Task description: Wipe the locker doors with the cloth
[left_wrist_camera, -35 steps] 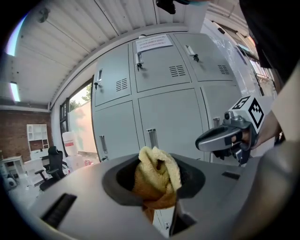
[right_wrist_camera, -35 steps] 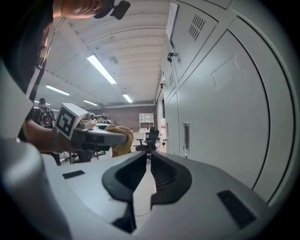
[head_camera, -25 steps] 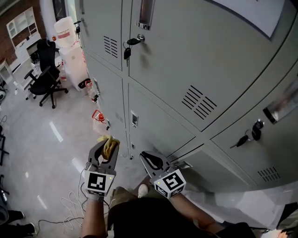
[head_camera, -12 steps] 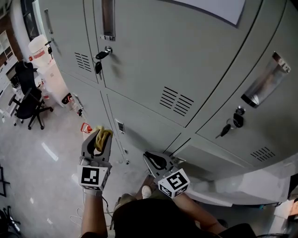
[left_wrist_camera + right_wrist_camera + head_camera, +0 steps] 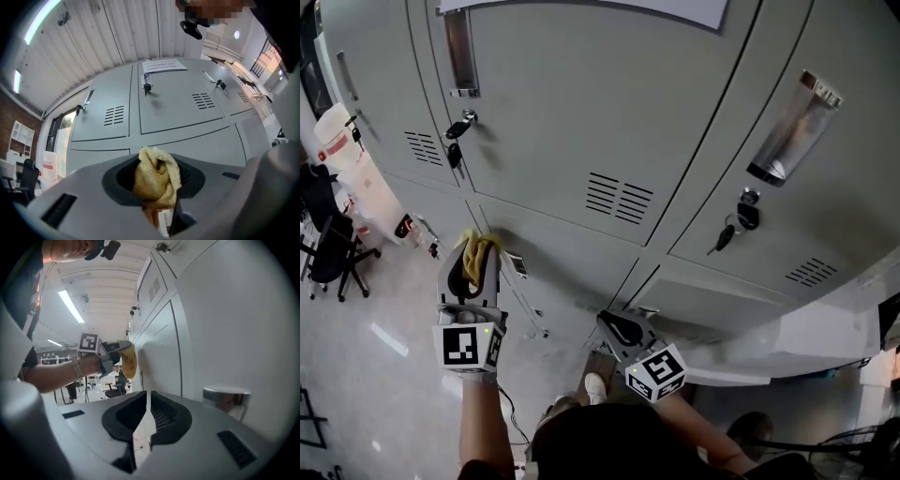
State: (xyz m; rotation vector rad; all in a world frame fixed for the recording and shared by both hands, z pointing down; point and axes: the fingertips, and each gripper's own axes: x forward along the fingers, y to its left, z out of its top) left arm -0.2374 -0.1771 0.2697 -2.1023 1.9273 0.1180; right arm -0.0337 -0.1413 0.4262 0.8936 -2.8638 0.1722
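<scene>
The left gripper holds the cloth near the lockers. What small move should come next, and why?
Probably ease the left gripper forward until the cloth presses on the lower locker door ahead. The cloth is clamped and bulges past the jaw tips, but contact with the door cannot be confirmed. The right gripper is shut, empty.

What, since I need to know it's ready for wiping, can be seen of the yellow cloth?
The yellow cloth is a soft, terry-like rag, bunched into a crumpled wad. The left gripper is shut on it, with folds bulging out past the jaws. It is held up close to a grey lower locker door; whether it touches the door cannot be told.
</scene>
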